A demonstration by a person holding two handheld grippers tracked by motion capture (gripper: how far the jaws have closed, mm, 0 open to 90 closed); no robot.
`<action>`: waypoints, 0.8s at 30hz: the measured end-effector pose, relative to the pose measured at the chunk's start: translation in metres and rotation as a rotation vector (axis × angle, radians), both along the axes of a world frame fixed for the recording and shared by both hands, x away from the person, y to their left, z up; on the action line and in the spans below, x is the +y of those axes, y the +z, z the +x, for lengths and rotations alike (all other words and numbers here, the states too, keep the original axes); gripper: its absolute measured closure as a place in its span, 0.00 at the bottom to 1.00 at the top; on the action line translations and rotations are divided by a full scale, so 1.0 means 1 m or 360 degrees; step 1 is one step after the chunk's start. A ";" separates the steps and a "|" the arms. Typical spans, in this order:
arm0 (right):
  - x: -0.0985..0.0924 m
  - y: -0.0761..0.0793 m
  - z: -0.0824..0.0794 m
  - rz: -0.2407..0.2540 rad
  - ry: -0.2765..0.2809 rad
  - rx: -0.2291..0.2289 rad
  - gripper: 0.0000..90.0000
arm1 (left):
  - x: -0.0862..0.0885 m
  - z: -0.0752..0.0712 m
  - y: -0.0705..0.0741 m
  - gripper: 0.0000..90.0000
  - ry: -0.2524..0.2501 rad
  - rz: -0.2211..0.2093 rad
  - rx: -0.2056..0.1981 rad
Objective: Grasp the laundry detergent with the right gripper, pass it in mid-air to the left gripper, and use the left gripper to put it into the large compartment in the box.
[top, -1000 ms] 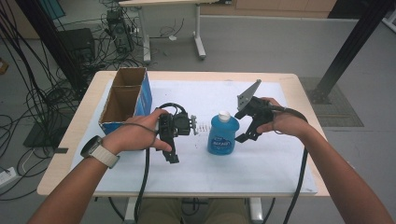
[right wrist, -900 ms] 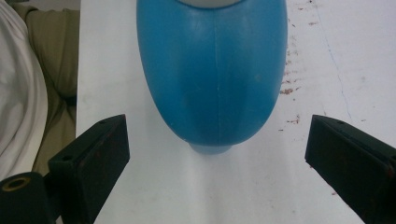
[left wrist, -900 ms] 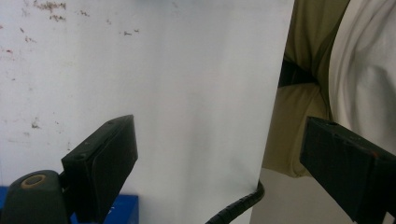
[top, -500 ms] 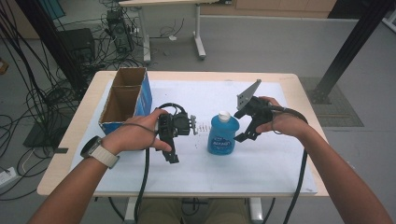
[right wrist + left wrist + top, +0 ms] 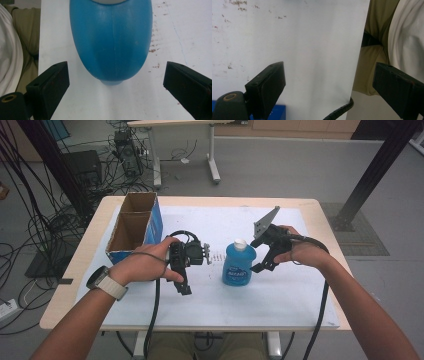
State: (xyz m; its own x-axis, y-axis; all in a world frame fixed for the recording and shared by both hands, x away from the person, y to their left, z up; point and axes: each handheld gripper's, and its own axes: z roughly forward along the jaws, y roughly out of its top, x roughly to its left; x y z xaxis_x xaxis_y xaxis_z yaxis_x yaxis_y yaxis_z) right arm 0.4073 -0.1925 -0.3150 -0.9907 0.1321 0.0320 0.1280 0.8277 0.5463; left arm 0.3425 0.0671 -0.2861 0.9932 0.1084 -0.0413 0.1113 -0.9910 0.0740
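a squat blue plastic bottle with a white cap point(image 5: 239, 264) stands upright near the middle of the white-covered table point(image 5: 280, 295), just beside the right gripper point(image 5: 266, 256), whose jaws gape wide with the bottle ahead of them, untouched. the left gripper point(image 5: 186, 279), jaws also wide and empty, rests left of the bottle, near an open brown-and-blue cardboard box point(image 5: 134, 227).
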 end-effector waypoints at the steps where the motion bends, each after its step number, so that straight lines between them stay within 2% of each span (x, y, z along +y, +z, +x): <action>1: 0.000 0.000 0.000 0.0004 0.0000 -0.0001 0.07 | 0.000 0.000 0.000 0.13 0.0000 0.0000 0.0000; 24: 0.004 -0.013 -0.002 0.0059 0.0002 0.0009 0.08 | 0.000 0.000 -0.002 0.13 0.0005 -0.0007 0.0006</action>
